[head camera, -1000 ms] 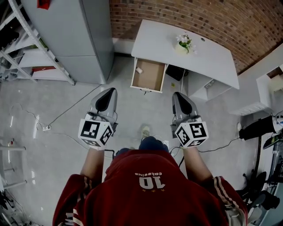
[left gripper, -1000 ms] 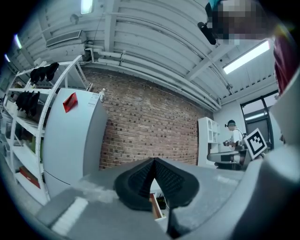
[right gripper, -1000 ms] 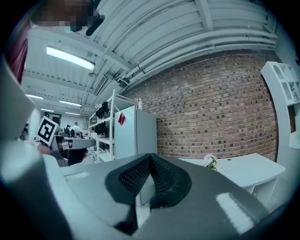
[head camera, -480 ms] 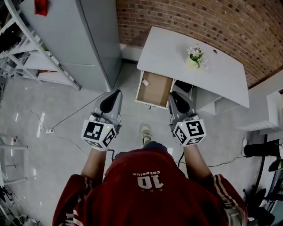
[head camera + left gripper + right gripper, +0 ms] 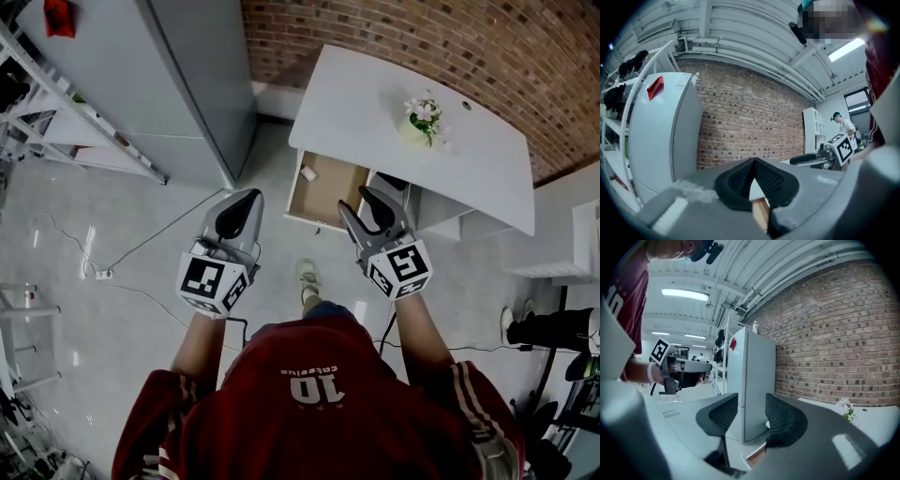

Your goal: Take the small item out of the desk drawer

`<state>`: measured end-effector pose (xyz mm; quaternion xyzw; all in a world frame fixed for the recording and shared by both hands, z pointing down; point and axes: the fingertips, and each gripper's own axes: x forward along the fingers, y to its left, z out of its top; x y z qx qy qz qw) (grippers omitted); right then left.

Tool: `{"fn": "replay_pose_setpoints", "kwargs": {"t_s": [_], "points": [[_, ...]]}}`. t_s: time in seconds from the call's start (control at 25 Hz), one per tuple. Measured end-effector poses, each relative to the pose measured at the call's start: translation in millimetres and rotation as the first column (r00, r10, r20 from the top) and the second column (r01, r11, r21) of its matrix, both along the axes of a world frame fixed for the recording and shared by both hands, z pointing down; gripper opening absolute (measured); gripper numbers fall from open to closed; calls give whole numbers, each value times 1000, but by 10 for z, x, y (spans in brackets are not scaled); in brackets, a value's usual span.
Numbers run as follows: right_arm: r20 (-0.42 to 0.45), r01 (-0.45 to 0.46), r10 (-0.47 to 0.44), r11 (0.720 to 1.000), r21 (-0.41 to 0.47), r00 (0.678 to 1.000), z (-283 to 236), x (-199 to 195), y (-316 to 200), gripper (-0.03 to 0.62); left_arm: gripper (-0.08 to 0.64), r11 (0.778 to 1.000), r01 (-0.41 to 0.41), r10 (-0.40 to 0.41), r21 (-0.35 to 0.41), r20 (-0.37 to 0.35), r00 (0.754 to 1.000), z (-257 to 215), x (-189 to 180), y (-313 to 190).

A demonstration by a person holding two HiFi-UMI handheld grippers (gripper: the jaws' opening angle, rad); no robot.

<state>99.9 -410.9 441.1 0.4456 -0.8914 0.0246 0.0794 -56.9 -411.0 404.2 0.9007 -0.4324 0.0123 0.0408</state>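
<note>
The white desk stands against the brick wall with its wooden drawer pulled open. A small white item lies in the drawer's far left corner. My right gripper hovers over the drawer's near right corner. Its jaws are opening and nothing is between them. My left gripper is held over the floor just left of the drawer, jaws shut and empty. Neither gripper touches the item.
A pot of white flowers sits on the desk top. A tall grey cabinet stands left of the desk, with a metal shelf rack beyond it. A cable runs across the floor.
The person has stepped closer to the desk, so both grippers now reach the drawer's front. The right gripper's jaws have gone from shut to spread apart. The left stays shut.
</note>
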Motion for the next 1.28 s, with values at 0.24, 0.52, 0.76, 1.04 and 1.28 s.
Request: {"fn": "replay_pose_setpoints", "kwargs": {"t_s": [0.24,0.52,0.76,1.04,1.28], "points": [[-22,25,-26,999,-46,999,336,17,-252,173,3,1000,-21,22,-13,25,999,149,18,-243],[-76,103,-113,986,-134,991,1223,41,-611,181,3,997,-67,69,-32,73,995,519,136,-554],[-121,124,-151,971,-204,981,2195,64,-1000,181,3,997,-72,74,-30,86,994,1013,184,-818],[-166,132,-180,956,-263,970,3348,-44,-1464,190,3,999,-45,47,-24,95,994,1867,138,-1070],[-212,137,-208,942,-307,955,4306,-130,-1902,209,3,999,-30,33,-41,95,995,2542,150,-1240]]}}
